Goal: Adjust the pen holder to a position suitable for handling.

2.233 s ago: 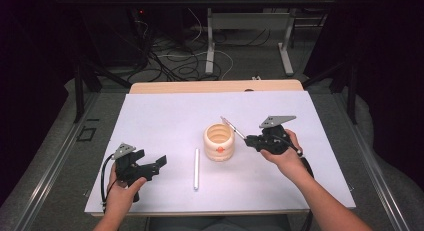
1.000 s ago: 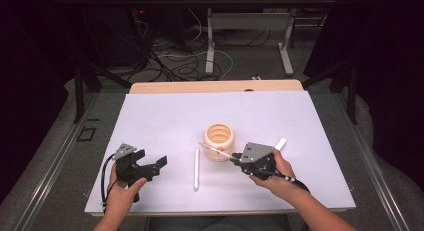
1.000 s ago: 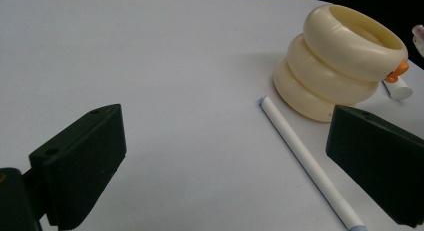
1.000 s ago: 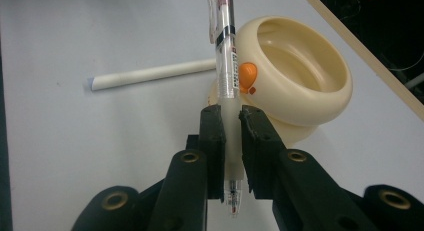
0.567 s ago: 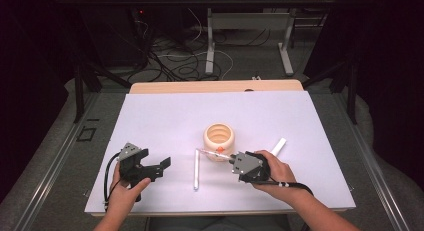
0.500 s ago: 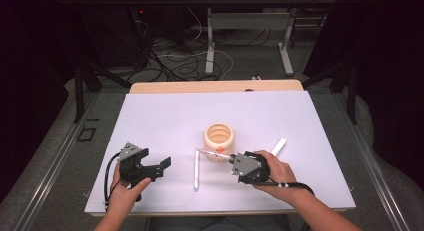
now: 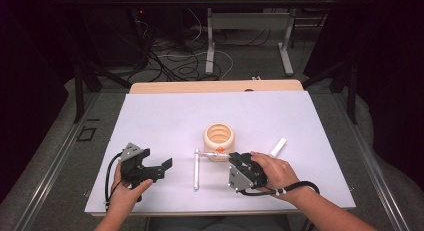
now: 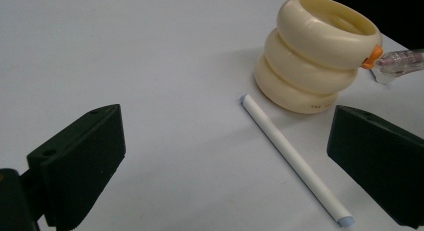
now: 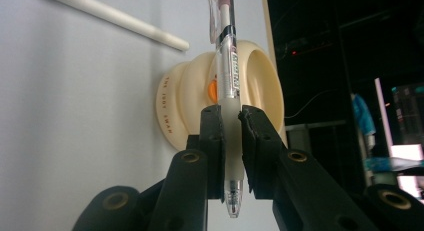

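A cream ribbed holder [image 7: 218, 139] stands upright mid-table. My right gripper [image 7: 234, 160] sits just in front and right of it, shut on a clear pen [image 7: 214, 153] that lies level, its orange end against the holder's side. In the right gripper view the jaws [image 9: 230, 141] clamp the clear pen [image 9: 227, 86] near its tip, with the holder [image 9: 177, 108] behind. A white pen [image 7: 196, 169] lies flat left of that hand. My left gripper [image 7: 164, 169] rests at the front left, open and holding nothing; its view shows the white pen [image 8: 295, 158] and the holder [image 8: 317, 56] ahead.
A short white stick [image 7: 278, 146] lies on the white mat [image 7: 160, 116] right of the holder. The mat's front edge runs close under both hands. Dark floor, cables and table legs lie beyond the far edge.
My right gripper has come down and leftward from beside the holder to its front, turning the clear pen level. My left gripper has edged slightly right.
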{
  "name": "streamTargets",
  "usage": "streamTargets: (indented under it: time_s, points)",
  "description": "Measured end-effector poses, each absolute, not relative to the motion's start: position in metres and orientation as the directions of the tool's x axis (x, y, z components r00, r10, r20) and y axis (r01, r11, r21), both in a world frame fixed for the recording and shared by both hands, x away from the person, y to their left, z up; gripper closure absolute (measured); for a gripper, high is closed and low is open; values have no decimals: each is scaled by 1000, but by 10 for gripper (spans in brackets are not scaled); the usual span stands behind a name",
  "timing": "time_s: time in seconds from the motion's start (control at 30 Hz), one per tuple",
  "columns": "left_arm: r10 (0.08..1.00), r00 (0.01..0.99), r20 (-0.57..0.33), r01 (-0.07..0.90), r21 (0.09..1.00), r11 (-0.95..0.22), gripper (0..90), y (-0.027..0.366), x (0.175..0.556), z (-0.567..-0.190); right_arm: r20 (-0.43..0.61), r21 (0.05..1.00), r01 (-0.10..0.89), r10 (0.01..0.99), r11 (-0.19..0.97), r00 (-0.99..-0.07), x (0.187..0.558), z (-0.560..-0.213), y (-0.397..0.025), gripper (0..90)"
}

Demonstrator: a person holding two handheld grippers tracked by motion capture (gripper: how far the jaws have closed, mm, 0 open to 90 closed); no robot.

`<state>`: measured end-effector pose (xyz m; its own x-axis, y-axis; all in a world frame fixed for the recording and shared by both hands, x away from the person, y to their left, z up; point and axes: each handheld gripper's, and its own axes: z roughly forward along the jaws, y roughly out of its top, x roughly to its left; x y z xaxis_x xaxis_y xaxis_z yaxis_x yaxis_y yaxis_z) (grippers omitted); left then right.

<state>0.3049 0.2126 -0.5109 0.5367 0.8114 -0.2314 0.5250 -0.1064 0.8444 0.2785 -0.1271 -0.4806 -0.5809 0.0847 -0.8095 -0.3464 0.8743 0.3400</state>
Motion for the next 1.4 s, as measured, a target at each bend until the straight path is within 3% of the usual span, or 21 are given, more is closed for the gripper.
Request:
streamTargets:
  time_s: [0.43,0.57,0.67,0.83,1.4]
  points:
    - [754,641,-147,446,870,-209,3,197,302,-493,-903,16,-503,-203,864,-378,268,-484,-121,807]
    - [714,693,-105,418,865,-278,3,186,301,-486,-908,-24,-509,-232,860,-350,267,-484,-121,807]
    - [691,719,-75,401,856,-325,30,176,302,-480,-912,-38,-522,-243,852,-331,267,-485,-120,807]
    - [658,750,-64,391,846,-363,147,164,304,-471,-907,-55,-526,-262,849,-329,266,-488,-117,807]
    - [555,832,-28,362,784,-504,326,126,309,-464,-904,-67,-556,-287,828,-318,262,-492,-109,807]
